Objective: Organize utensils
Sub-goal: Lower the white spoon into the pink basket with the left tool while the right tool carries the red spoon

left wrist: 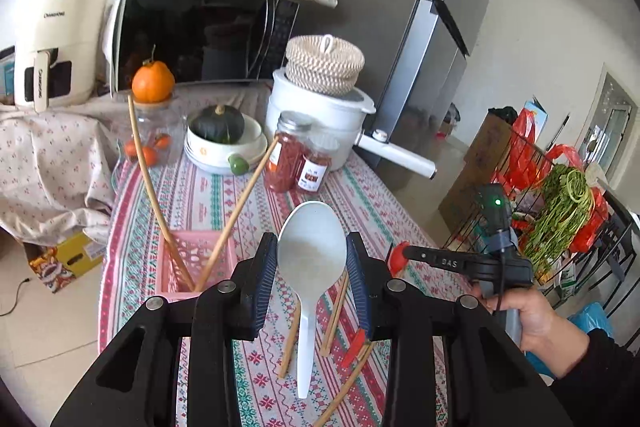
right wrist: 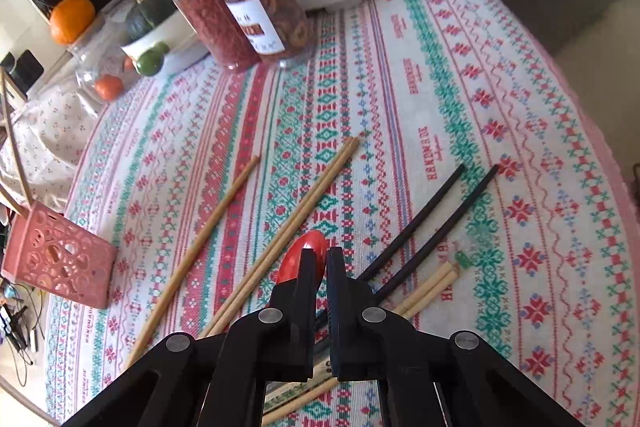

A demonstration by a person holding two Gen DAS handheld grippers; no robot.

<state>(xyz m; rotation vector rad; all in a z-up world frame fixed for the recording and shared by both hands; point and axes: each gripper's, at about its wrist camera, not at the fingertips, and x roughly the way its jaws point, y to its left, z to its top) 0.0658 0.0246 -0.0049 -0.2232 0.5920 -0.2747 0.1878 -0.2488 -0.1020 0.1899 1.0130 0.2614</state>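
Left gripper (left wrist: 312, 291): the white plastic rice spoon (left wrist: 310, 267) is pinched by its bowl between the blue-ribbed pads, handle hanging down, raised clear of the patterned tablecloth (left wrist: 224, 195).

Right gripper (right wrist: 322, 267): jaws are pressed together on the red plastic spoon (right wrist: 304, 259), whose bowl shows past the left finger. In the left wrist view the same gripper is seen held in a person's hand (left wrist: 532, 315) at the right, over the table's right edge.

The pink perforated plastic basket (left wrist: 196, 263) stands just left of the left gripper, near the table's left edge, with two bamboo chopsticks (left wrist: 240, 203) leaning out of it. Loose bamboo chopsticks (right wrist: 224, 227) and a black chopstick pair (right wrist: 432, 223) lie flat on the cloth beneath and right of the right gripper.

Open cloth is seen at mid-table, between the grippers and the far clutter. The far side is blocked by two clear jars of red dried food (left wrist: 296, 155), a white pot with a long handle (left wrist: 320, 119), a white bowl holding a dark green squash (left wrist: 224, 143), and a glass jar topped with an orange (left wrist: 154, 107). A wire rack of greens (left wrist: 560, 211) stands beyond the right edge.
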